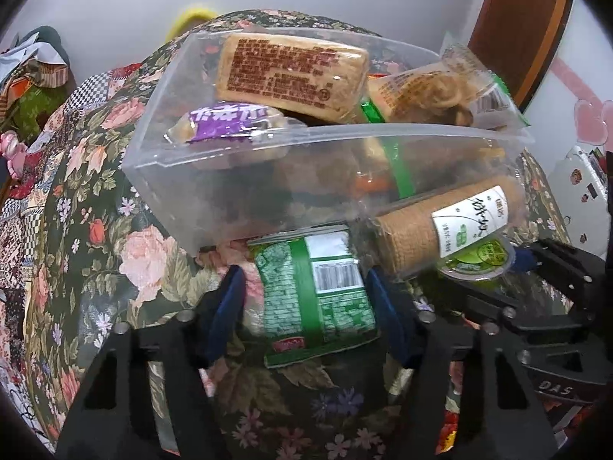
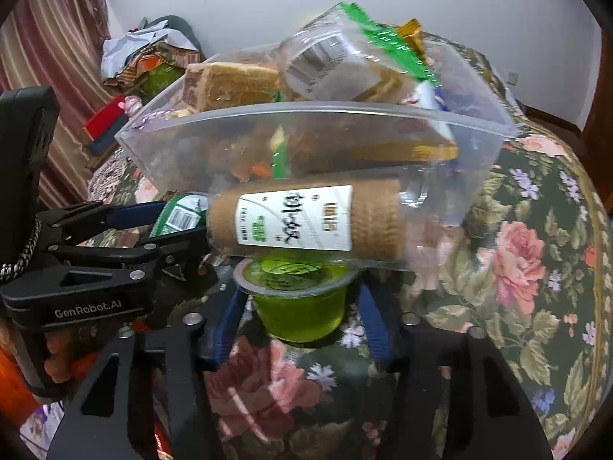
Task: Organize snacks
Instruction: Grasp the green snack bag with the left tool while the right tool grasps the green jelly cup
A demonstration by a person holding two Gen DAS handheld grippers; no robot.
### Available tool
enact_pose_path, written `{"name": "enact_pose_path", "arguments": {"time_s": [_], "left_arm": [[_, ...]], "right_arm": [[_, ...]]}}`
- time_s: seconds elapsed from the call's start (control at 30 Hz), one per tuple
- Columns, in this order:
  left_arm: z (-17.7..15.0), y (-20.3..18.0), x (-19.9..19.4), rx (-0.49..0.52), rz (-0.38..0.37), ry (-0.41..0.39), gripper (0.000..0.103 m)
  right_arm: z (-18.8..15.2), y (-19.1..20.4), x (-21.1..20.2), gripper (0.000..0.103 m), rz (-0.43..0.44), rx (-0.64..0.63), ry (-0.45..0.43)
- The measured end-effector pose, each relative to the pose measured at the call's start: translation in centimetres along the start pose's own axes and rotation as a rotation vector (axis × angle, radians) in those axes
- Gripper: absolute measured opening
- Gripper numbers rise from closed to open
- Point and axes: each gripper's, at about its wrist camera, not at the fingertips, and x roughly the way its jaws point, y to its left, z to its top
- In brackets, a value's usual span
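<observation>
A clear plastic bin [image 1: 214, 176] full of wrapped snacks stands on the floral cloth; it also shows in the right wrist view [image 2: 345, 142]. My left gripper [image 1: 306, 291] is open, its fingers on either side of a green snack packet [image 1: 318, 295] lying in front of the bin. My right gripper [image 2: 299, 299] is open around a green jelly cup [image 2: 299, 306], apart from its sides. A brown egg-roll pack with a white label [image 2: 306, 218] leans against the bin just above the cup. The right gripper also shows in the left wrist view [image 1: 536, 287].
A bread pack [image 1: 287, 73] and a purple packet [image 1: 226, 122] lie on top in the bin. The floral cloth [image 2: 536, 268] drops off at the right. A clutter pile [image 2: 145, 61] sits far left by a striped curtain [image 2: 49, 57]. A brown door [image 1: 517, 27] is at the right.
</observation>
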Motion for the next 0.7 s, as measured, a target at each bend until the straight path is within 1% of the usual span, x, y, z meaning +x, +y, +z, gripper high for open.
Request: {"name": "enact_pose_path", "arguments": {"time_s": [0.07, 0.13, 0.3, 0.43, 0.63, 0.7], "left_arm": [[-0.2, -0.4, -0.3, 0.007, -0.014, -0.010, 0.047], [-0.4, -0.5, -0.8, 0.010, -0.015, -0.016, 0.045], [-1.2, 0.2, -1.8, -0.008, 0.000, -0.012, 0.043], [-1.7, 1.1, -3.2, -0.025, 0.003, -0.026, 0.043], [-2.2, 1.8, -6.4, -0.048, 0.005, -0.068, 0.042], [-2.2, 1.9, -7.6, -0.054, -0.001, -0.086, 0.042]], "right_arm": [[-0.2, 0.4, 0.0, 0.046, -0.016, -0.012, -0.005], [-0.3, 0.7, -0.2, 0.046, -0.030, -0.030, -0.007], [-0.8, 0.1, -1.0, 0.046, -0.003, -0.010, -0.002], [-1.3, 0.0, -2.1, 0.046, 0.008, -0.003, -0.004], [-1.7, 0.4, -4.7, 0.046, 0.011, -0.017, -0.049], [-1.3, 0.9, -5.4, 0.046, 0.009, -0.022, -0.069]]}}
